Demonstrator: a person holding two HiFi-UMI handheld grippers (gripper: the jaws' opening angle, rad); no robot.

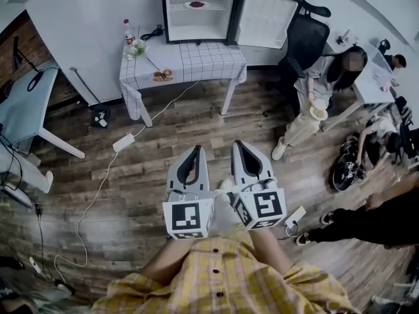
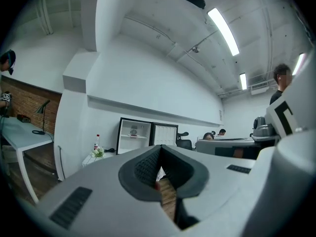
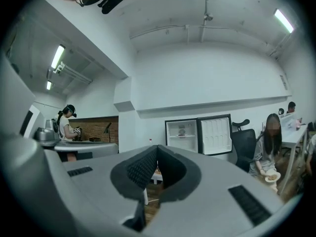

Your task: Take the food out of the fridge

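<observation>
The small black fridge stands on the floor against the far wall with its door swung open to the right. A plate of dark food sits on its upper shelf. In front of it is a table with a checked cloth that carries another plate of food. My left gripper and right gripper are side by side, level, pointing at the fridge from well back. Both are shut and hold nothing. The fridge also shows beyond the jaws in the left gripper view and the right gripper view.
A bottle and flowers stand at the table's left end. A power strip and its cable lie on the wooden floor. A seated person with a bowl and an office chair are right of the fridge. A white desk stands at the left.
</observation>
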